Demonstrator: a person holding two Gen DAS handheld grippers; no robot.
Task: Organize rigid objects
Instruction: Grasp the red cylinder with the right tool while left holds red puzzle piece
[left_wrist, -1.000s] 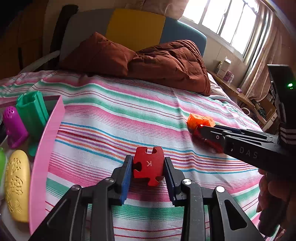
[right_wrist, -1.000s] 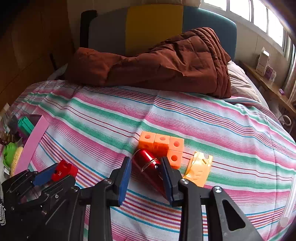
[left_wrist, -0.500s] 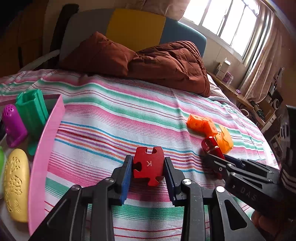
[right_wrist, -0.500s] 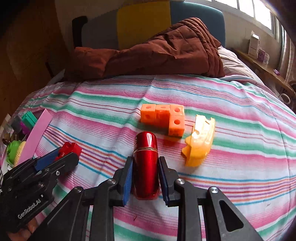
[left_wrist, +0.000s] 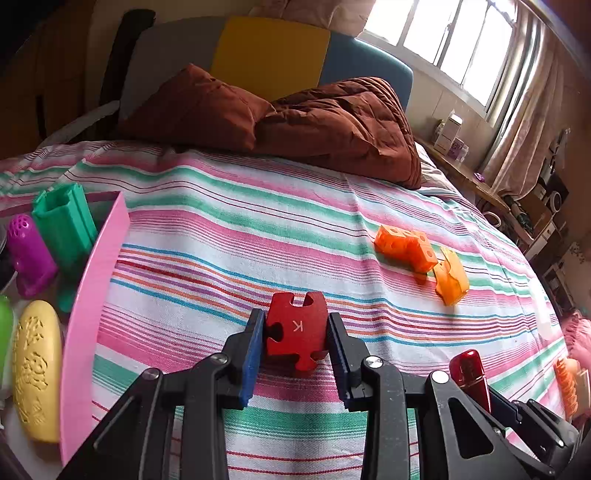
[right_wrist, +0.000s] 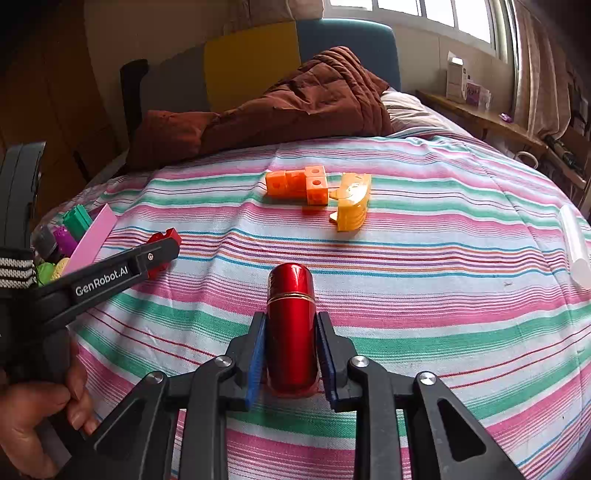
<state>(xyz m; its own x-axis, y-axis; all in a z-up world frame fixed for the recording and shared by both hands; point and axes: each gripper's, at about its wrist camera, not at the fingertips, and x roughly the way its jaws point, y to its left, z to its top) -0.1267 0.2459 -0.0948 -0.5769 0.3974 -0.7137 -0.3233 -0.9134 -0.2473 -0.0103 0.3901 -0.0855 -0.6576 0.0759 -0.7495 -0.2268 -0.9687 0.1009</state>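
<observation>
Task is approx. half done, I judge. The pink tray at the left already holds several things, e.g. a green holder, a purple piece and a yellow oval. The left gripper is clamped on a red puzzle piece above the bed. The right gripper is clamped on a red cylinder. Still loose on the bed: orange cubes w/ a yellow-orange piece just beside.
</observation>
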